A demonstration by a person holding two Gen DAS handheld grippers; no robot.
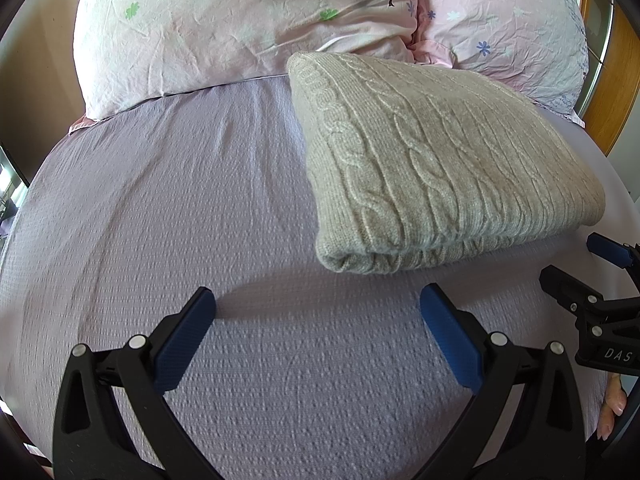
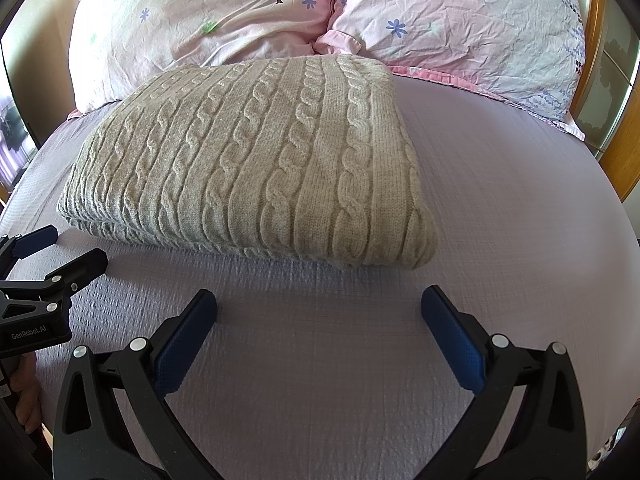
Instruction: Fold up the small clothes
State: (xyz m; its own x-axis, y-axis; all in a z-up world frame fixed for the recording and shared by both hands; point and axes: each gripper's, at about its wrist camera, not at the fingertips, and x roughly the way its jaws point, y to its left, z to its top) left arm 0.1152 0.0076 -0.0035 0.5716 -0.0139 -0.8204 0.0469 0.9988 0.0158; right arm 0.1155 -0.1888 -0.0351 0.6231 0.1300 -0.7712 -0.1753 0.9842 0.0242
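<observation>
A beige cable-knit sweater [image 1: 432, 160] lies folded into a thick rectangle on the lilac bed sheet [image 1: 160, 208]. It also shows in the right wrist view [image 2: 256, 160]. My left gripper [image 1: 318, 304] is open and empty, hovering over the sheet just in front of the sweater's near left corner. My right gripper [image 2: 319, 304] is open and empty, just in front of the sweater's near right corner. Each gripper shows at the edge of the other's view: the right one [image 1: 580, 272] and the left one [image 2: 60, 256].
Two pink flowered pillows [image 1: 224, 28] [image 2: 460, 20] lie at the head of the bed, touching the sweater's far edge. A wooden headboard frame [image 2: 604, 128] stands at the right. Bare sheet [image 2: 520, 184] spreads to the sides of the sweater.
</observation>
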